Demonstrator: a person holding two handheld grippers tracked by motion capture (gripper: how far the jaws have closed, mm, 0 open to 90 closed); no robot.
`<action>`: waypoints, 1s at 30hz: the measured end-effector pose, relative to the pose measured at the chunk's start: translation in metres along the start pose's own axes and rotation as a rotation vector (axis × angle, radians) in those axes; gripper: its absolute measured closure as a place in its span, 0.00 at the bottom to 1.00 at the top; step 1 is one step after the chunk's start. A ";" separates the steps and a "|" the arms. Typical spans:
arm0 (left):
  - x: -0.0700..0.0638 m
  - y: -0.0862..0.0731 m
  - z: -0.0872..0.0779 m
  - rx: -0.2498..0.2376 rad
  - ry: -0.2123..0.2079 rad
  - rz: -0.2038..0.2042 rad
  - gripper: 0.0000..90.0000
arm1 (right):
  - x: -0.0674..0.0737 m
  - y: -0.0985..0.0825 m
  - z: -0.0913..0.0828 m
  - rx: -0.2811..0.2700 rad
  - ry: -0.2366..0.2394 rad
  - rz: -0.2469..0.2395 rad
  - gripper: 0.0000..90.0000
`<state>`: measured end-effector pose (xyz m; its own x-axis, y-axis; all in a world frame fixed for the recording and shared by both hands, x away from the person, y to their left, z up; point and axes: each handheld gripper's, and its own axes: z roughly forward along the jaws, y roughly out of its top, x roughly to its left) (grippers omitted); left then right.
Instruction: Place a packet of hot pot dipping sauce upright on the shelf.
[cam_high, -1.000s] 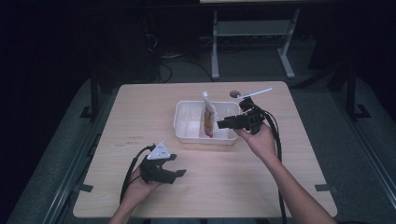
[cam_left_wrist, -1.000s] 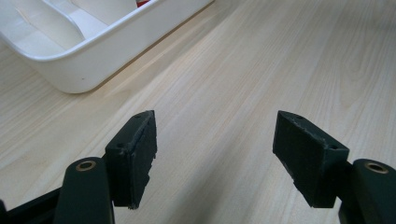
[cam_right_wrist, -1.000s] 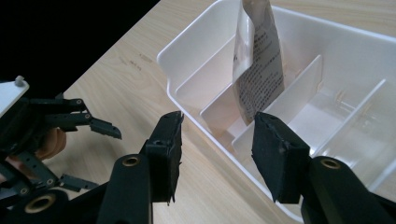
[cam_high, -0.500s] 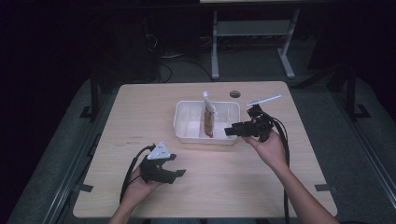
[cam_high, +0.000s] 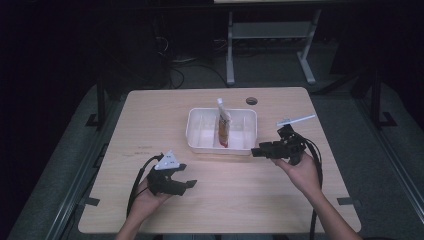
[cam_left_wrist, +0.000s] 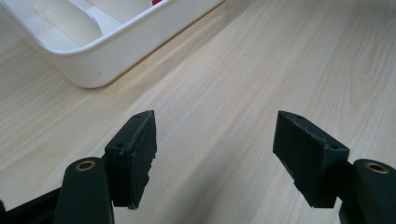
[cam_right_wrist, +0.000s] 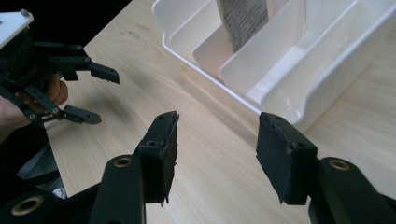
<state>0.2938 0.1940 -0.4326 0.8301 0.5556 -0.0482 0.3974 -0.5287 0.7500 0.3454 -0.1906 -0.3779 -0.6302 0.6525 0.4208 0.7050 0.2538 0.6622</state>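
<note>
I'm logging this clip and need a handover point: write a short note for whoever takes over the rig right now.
Left tongs: open, holding nothing, low over the near-left part of the table, well short of the tray.
Right tongs: open, holding nothing, just off the near right corner of the white divided tray, pointing left along its front wall.
Pouch: standing in the tray's middle slot, leaning on a divider, free of both tongs.
Done: the pouch sits in the tray.
Left: nothing else loose on the table to pack, as far as I can see; probably just pull both tongs clear.
</note>
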 end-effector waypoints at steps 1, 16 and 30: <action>0.000 0.000 0.000 0.001 0.000 0.000 0.33 | 0.000 0.000 0.000 0.000 0.000 0.000 0.52; 0.002 -0.001 -0.002 -0.006 0.009 -0.007 0.33 | -0.008 -0.035 -0.011 0.007 -0.004 0.011 0.51; 0.001 0.000 -0.002 -0.008 0.012 -0.001 0.33 | -0.006 -0.084 -0.011 -0.024 -0.024 -0.018 0.48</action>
<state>0.2935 0.1957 -0.4317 0.8252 0.5634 -0.0410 0.3947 -0.5231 0.7554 0.2859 -0.2237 -0.4294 -0.6346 0.6649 0.3939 0.6853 0.2485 0.6846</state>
